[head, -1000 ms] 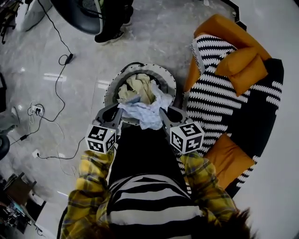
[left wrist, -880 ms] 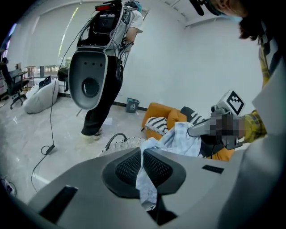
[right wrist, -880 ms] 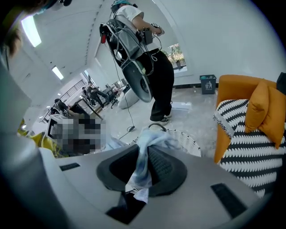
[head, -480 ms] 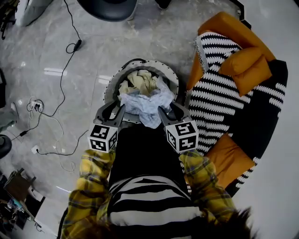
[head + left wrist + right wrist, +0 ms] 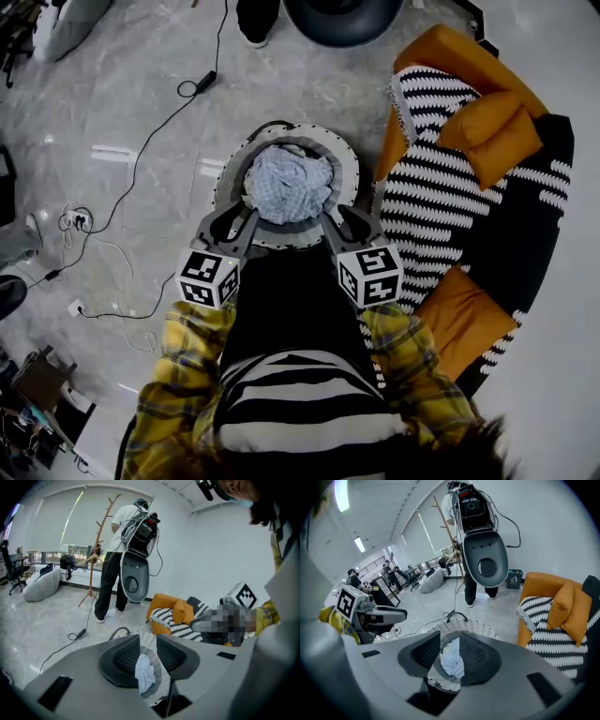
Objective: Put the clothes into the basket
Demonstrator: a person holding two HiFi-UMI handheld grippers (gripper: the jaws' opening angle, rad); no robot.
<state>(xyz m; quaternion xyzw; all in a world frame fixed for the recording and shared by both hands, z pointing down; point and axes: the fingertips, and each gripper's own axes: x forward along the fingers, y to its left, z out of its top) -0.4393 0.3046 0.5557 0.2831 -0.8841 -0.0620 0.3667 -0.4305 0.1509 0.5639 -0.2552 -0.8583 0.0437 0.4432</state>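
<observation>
Dropped since earlier, the soft, light pale blue garment [image 5: 288, 183] is lying in the wicker basket [image 5: 223, 176], pinchable at any fold, while I am holding the left gripper [image 5: 234, 220], jaws just widening, and the right gripper [image 5: 342, 220], jaws just narrowing, both empty.

You look down on the basket [image 5: 222, 183], woven of white wicker, rough and open in weave. Inside it lies pale blue cloth [image 5: 286, 183], soft, matt and crumpled. Around the basket the floor [image 5: 141, 84] is polished grey stone, glossy and veined. Right of the basket, the sofa [image 5: 450, 49] shows smooth orange upholstery under a black-and-white knitted throw [image 5: 422, 202]. Your sleeves [image 5: 183, 347] are yellow plaid flannel.
</observation>
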